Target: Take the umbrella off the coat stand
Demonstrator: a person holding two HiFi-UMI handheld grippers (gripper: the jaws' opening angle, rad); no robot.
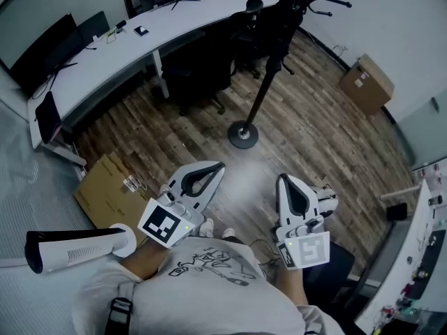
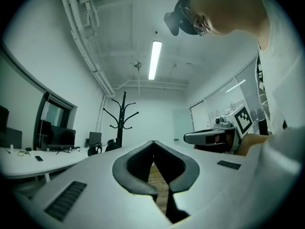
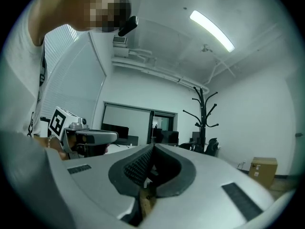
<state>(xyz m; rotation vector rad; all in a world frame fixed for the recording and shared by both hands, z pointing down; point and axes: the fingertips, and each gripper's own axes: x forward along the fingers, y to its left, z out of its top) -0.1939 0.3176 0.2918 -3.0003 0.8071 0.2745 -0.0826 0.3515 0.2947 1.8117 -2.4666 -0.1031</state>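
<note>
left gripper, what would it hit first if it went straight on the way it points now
Nothing near, it seems: past the shut left gripper the line runs free to the far wall; the coat stand stands left of it.

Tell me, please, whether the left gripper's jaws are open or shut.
Shut: in its own view the left gripper has its jaws touching at the tips, with nothing between them.
</note>
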